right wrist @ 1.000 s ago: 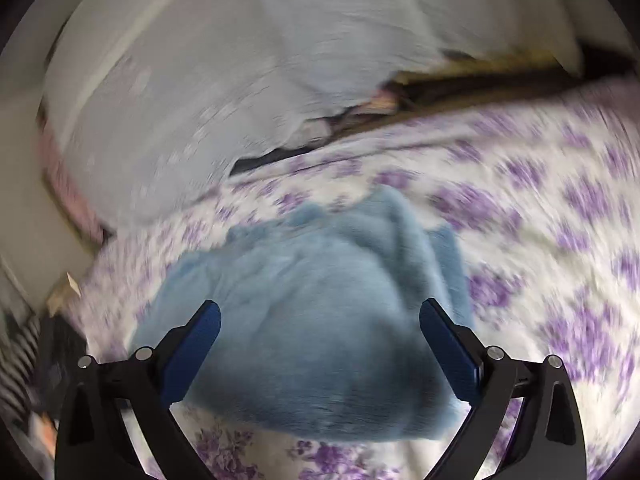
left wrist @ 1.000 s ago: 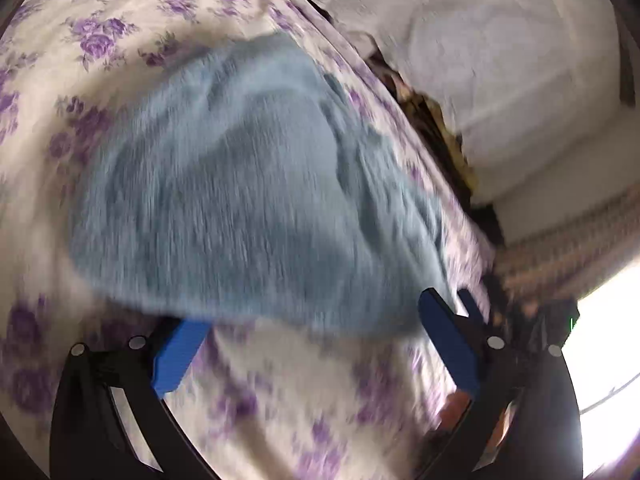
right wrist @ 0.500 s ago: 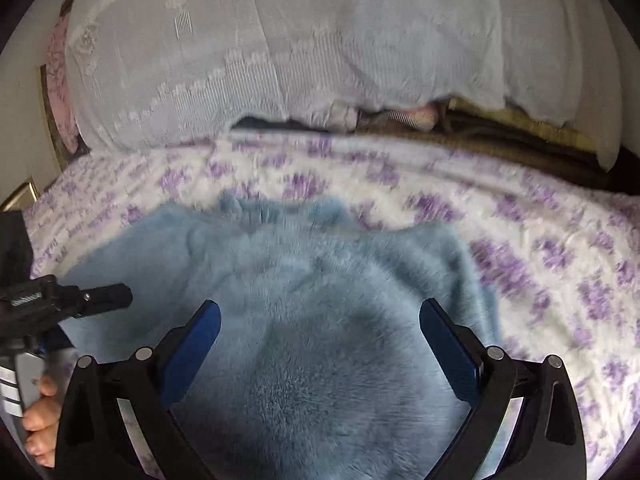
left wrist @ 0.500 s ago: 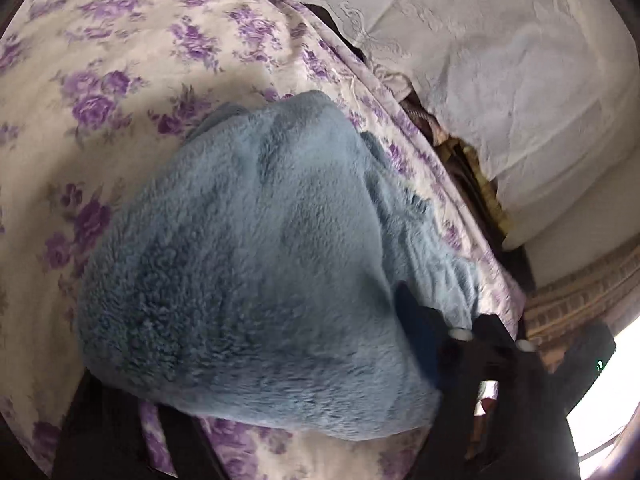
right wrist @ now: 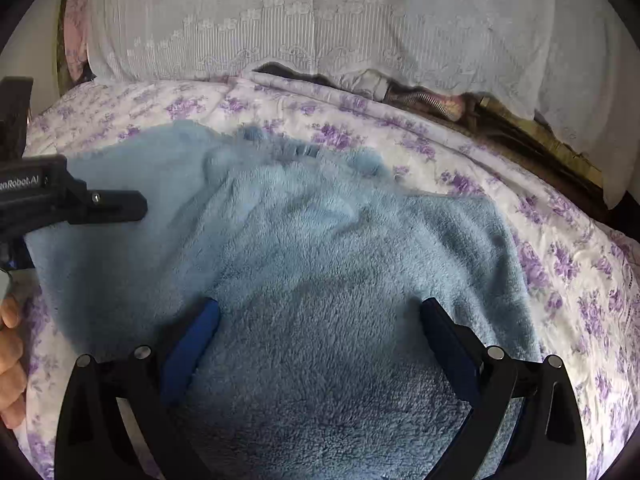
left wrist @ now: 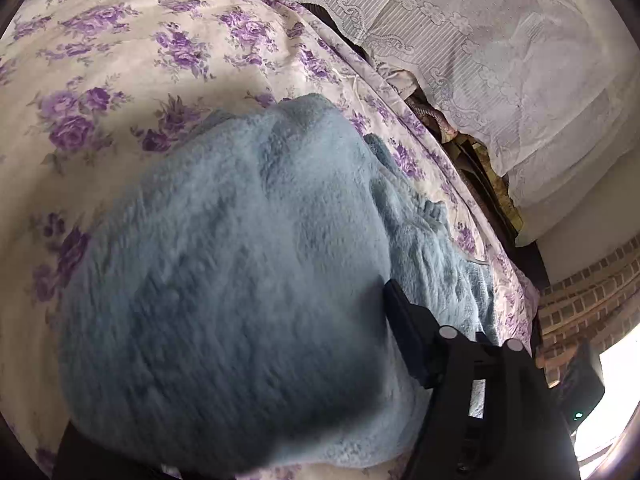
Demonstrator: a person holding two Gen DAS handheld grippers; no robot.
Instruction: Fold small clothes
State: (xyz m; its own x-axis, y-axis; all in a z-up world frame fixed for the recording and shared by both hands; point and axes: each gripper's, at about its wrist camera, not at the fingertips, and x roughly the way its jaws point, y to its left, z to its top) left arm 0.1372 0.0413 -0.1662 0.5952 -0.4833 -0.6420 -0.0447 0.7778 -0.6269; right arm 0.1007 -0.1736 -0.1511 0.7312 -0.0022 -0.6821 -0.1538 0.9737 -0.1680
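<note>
Fleece garment (right wrist: 320, 264), light blue and thick-piled, lies spread on the floral bedsheet (right wrist: 568, 248) and fills the space ahead of both grippers.

Right gripper (right wrist: 320, 332): both blue-padded fingers (right wrist: 192, 340) are visible, spread wide. The fleece lies under and between them; neither pad visibly presses on it. Whether the fingertips touch the pile cannot be determined.

Left gripper (left wrist: 248, 368): in its own view only the right-hand finger (left wrist: 404, 328) is visible, pressed against the edge of a raised fold of fleece. The opposite finger is hidden behind that fold. The jaws have just been closing, with the fleece bunched between them, and they appear clamped on the fold. In the right wrist view, one black finger (right wrist: 108, 204) of this gripper lies across the far-left edge of the fleece, and part of the person's hand (right wrist: 12, 360) is cut off by the frame edge.

Beyond the garment, a white lace cover (right wrist: 320, 20) drapes over items that cannot be identified.
</note>
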